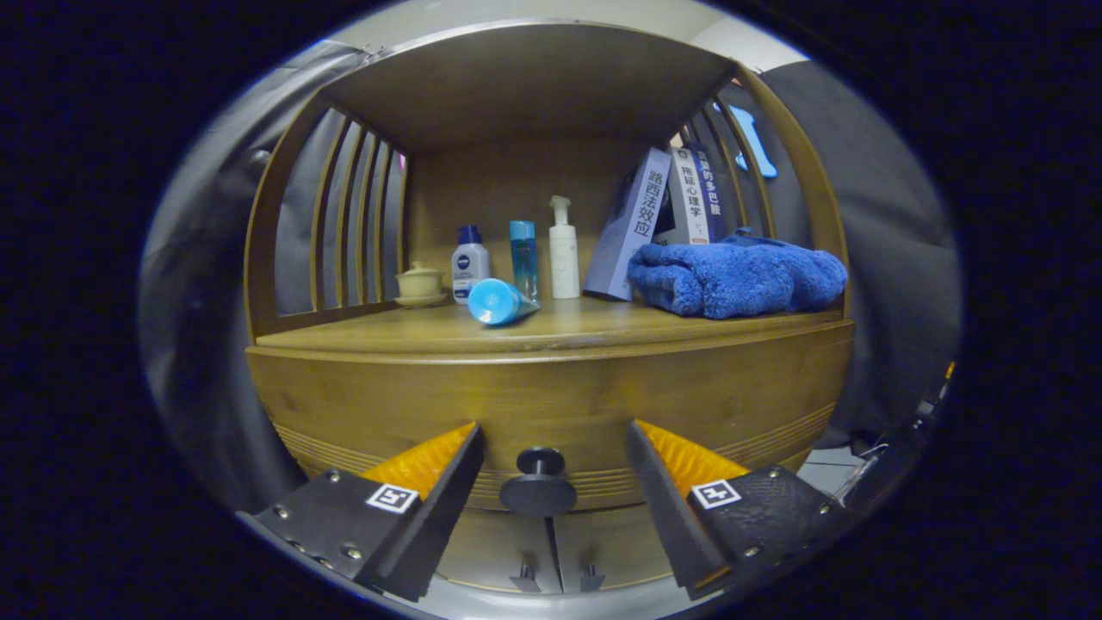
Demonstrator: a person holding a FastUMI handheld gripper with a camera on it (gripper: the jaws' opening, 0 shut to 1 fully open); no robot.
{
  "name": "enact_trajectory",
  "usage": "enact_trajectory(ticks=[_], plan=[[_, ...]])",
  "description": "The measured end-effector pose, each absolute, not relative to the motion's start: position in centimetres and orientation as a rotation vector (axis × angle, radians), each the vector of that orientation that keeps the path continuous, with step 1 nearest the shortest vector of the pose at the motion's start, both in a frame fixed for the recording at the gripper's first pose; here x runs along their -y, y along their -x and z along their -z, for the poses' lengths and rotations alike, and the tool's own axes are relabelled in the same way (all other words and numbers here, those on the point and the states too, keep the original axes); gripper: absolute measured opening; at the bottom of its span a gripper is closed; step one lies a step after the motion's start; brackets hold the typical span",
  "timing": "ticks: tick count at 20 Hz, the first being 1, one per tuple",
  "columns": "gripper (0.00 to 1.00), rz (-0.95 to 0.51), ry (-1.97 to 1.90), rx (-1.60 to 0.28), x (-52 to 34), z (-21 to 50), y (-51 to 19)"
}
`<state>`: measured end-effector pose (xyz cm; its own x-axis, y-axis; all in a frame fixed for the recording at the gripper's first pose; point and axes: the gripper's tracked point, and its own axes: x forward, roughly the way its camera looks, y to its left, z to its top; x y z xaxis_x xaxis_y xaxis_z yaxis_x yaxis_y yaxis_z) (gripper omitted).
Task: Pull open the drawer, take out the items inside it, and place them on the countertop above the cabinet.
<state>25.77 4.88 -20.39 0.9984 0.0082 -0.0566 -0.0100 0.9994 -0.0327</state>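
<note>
Our gripper (551, 448) is spread wide, its fingers flanking the black drawer knob (539, 482) without touching it; we see the wooden drawer (551, 405) closed beneath the countertop (568, 331).

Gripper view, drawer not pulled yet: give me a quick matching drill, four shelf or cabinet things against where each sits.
1 round black drawer knob
2 folded blue towel
3 light blue tube
4 small beige lidded cup

a lying on its side at the countertop's front
b beside the slatted side wall
c between the open tool fingers, untouched
d in front of the leaning books

Pairs: 1-c, 2-d, 3-a, 4-b
</note>
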Motion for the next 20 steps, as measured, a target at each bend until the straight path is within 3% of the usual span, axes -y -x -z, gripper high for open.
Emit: enact_trajectory(ticks=[4, 10, 20], plan=[[1.0, -0.144, -0.014, -0.017, -8.0, 18.4, -24.4], [1.0, -0.163, 0.058, -0.076, -10.5, 16.3, -19.1], [1.0, -0.15, 0.031, -0.046, -13.9, 5.2, -9.0]])
